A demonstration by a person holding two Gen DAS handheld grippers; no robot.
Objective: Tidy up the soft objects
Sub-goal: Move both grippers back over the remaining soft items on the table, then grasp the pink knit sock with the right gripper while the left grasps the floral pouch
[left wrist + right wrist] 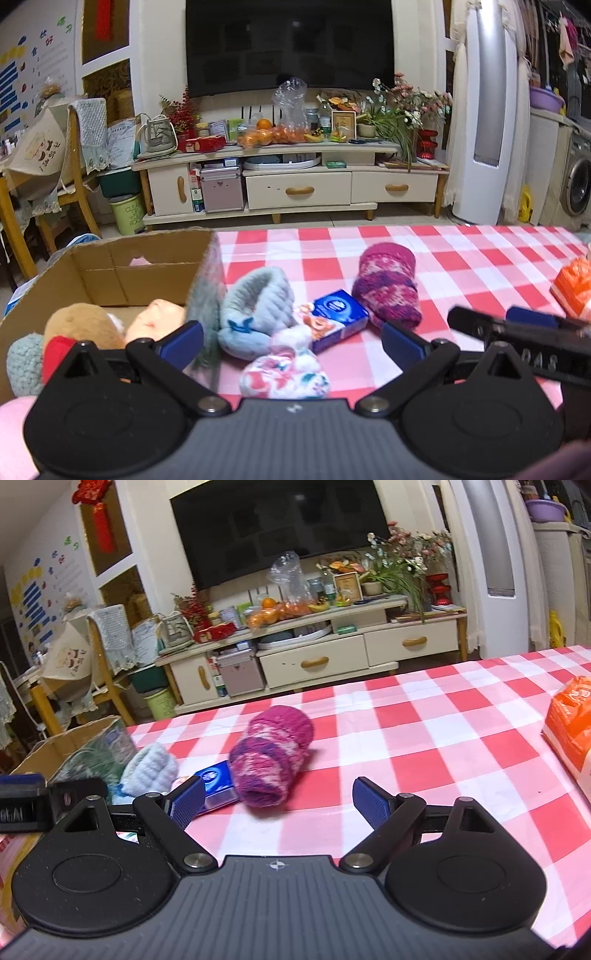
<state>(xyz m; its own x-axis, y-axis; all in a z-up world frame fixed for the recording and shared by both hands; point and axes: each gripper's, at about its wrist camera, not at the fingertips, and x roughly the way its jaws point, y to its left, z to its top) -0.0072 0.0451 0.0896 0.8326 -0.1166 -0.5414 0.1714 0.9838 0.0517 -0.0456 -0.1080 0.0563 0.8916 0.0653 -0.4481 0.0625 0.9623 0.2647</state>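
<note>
A cardboard box [155, 266] stands at the table's left and holds plush toys [85, 325]. Beside it on the checked cloth lie a light blue knit roll [258, 310], a floral soft bundle [284, 373], a blue tissue pack [338, 317] and a magenta knit roll [388, 291]. My left gripper [291, 343] is open and empty, just above the floral bundle. My right gripper [279, 806] is open and empty, just in front of the magenta roll [273, 753]. The blue roll [151, 768] and tissue pack [218, 786] lie to its left.
An orange packet [570, 723] lies at the table's right edge. The right gripper's body shows in the left wrist view [517, 332]. Beyond the table stand a TV cabinet [295, 181], chairs and a tall white fan.
</note>
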